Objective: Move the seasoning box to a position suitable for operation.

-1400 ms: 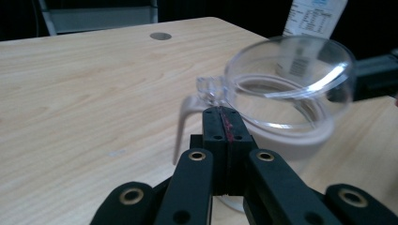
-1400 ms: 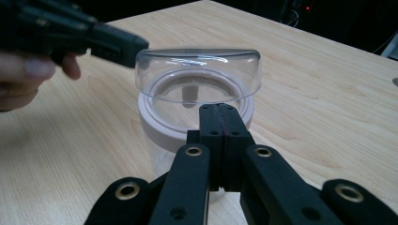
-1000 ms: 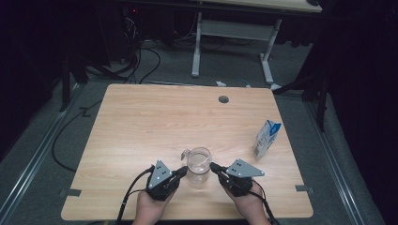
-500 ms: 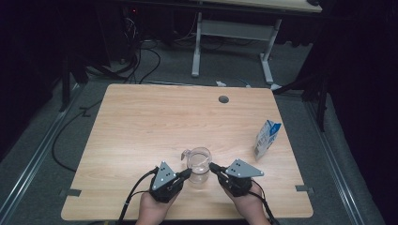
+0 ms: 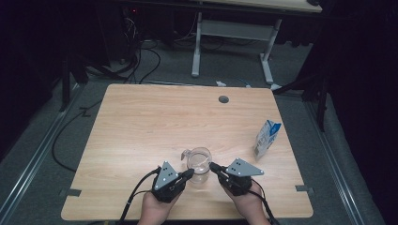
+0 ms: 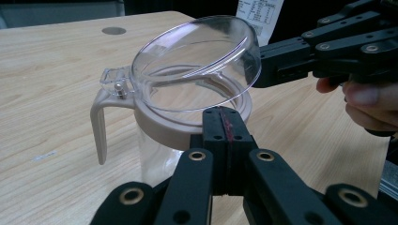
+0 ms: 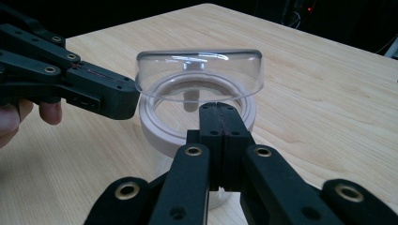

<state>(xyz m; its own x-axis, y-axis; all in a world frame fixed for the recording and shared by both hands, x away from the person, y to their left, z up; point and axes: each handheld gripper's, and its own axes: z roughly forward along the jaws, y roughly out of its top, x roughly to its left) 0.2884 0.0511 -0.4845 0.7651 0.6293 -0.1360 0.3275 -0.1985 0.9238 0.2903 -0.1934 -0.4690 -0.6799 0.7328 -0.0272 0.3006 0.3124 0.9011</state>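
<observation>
Now both grippers have their jaws fully closed, holding nothing: the left gripper [image 5: 188, 173] and the right gripper [image 5: 214, 166] flank a clear plastic pitcher [image 5: 199, 165] near the table's [image 5: 141, 122] near edge. Its beige rim is round, its hinged transparent lid [image 6: 197, 61] tilts up, and its handle [image 6: 99, 122] points left. It stands upright.

A clear, colourless jug [image 5: 199, 165] with a pale beige collar and handle [image 6: 100, 123] and a see-through hinged lid [image 6: 197, 61] stands on a light wood-grain desk [image 5: 155, 126]. The left tongs [image 5: 190, 173] and right tongs [image 5: 213, 166] are matte black with brass-coloured rivets and grey top plates. A white and blue carton [image 5: 267, 137] stands aside. The floor [image 5: 42, 154] is dark grey.
</observation>
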